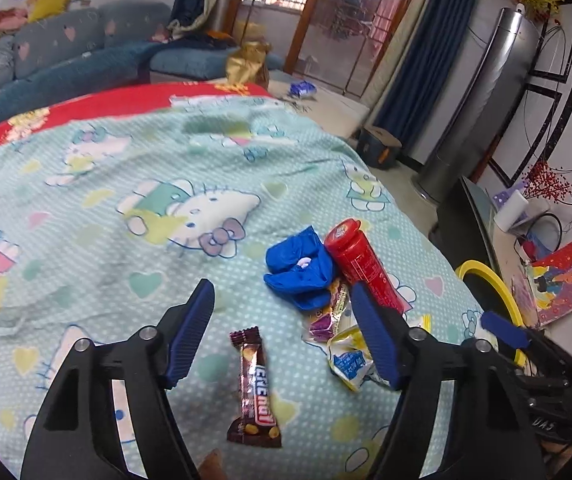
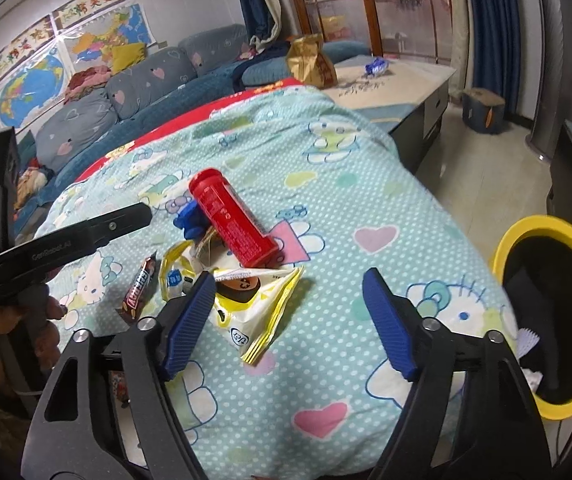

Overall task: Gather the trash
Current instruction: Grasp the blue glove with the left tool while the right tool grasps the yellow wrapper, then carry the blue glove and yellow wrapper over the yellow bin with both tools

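Observation:
Trash lies in a heap on a Hello Kitty bedspread (image 1: 133,168). A brown chocolate bar wrapper (image 1: 253,388) lies flat between my left gripper's (image 1: 281,286) fingers, and the pads stand apart from it. Beyond them are a crumpled blue glove (image 1: 300,268), a red tube (image 1: 362,268) and yellow-white wrappers (image 1: 348,358). My right gripper (image 2: 288,274) is open above the bedspread. Its left finger is beside a yellow-white wrapper (image 2: 257,312), with the red tube (image 2: 233,220) farther off. A yellow-rimmed black bin (image 2: 502,248) stands at the right.
A hand (image 2: 37,320) holds the left tool's black body (image 2: 85,232) at the left of the right wrist view. A blue sofa (image 2: 145,92), a low table (image 2: 398,88) with a gold bag (image 2: 312,60), and a tiled floor (image 2: 482,168) surround the bed.

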Demonstrator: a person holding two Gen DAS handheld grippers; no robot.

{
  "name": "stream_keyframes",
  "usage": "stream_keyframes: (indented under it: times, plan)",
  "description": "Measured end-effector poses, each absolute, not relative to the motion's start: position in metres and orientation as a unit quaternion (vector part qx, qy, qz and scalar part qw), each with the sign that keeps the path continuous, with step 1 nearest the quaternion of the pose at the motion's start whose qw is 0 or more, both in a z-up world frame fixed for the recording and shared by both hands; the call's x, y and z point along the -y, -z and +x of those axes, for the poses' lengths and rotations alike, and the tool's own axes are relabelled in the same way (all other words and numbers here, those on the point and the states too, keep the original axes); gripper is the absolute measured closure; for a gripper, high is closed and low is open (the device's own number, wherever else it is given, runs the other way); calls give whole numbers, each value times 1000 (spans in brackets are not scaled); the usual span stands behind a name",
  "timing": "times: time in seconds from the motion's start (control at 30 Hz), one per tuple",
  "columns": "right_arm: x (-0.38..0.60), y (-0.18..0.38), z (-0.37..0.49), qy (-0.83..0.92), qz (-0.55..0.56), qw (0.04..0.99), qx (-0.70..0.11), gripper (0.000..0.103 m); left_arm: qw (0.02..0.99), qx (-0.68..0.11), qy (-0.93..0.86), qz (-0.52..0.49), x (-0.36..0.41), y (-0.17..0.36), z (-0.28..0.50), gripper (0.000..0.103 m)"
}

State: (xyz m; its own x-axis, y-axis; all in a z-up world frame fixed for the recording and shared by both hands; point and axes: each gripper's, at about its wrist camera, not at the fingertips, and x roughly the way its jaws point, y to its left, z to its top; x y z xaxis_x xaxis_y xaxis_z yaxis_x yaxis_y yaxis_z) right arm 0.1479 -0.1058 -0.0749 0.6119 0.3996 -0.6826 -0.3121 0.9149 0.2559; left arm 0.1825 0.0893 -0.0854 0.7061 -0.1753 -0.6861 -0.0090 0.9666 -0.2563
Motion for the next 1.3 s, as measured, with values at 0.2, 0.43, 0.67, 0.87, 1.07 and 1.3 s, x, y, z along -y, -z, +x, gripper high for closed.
stream_keyframes:
  times: [0.2,0.43,0.67,0.87,1.07,1.3]
  plan:
    - [102,95,163,-210,79,876,-426,51,904,-402,59,-130,-85,99,203,44]
    - [95,111,172,-222,98,859,-451,65,897,-412,75,-144,-84,109,213,52]
    - [88,112,172,-243,95,854,-450,82,891,-421,90,-145,-80,117,217,69]
    - [86,105,163,-247,83,860,-439,91,892,-416,99,-146,-76,116,216,86]
    - [85,94,148,-255,64,866,-425,95,902,-397,90,-146,-80,106,206,96]
    - [87,85,137,-265,59,869,-414,97,919,-358,73,-146,-92,80,183,97]
